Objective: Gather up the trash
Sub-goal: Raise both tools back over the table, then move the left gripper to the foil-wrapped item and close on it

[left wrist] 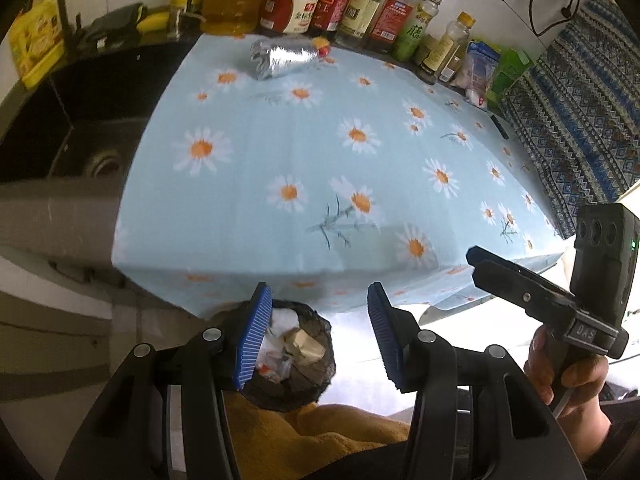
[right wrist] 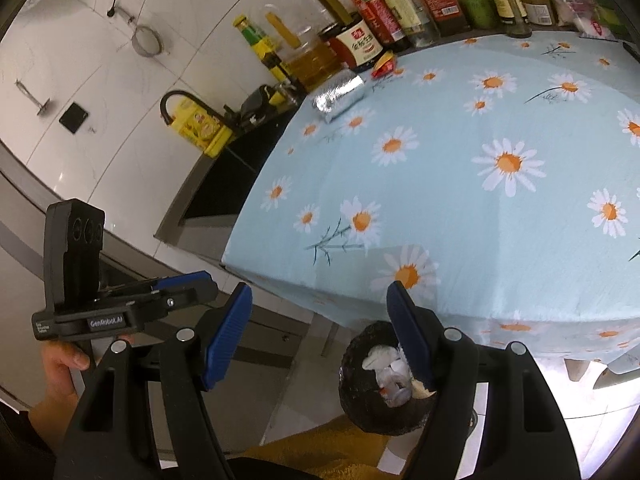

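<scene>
Nearest: left gripper with fingers apart, nothing between the blue pads. Right gripper also has fingers spread, empty. Each gripper shows in the other's view, held by a hand at the frame edge.

Just below the fingers, on the floor at the tabletop's near edge: bin with a black liner, holding white crumpled paper and a tan scrap. Mustard-yellow cloth just beside the bin, nearer the camera.

Next: tabletop under a light-blue daisy cloth, mostly bare.

Far side: crumpled silver foil wrapper lies on the cloth near the back edge, a small red-orange wrapper just beside it. Behind them, a row of bottles along the wall. Dark sink left of the tabletop, yellow packet by the faucet.
</scene>
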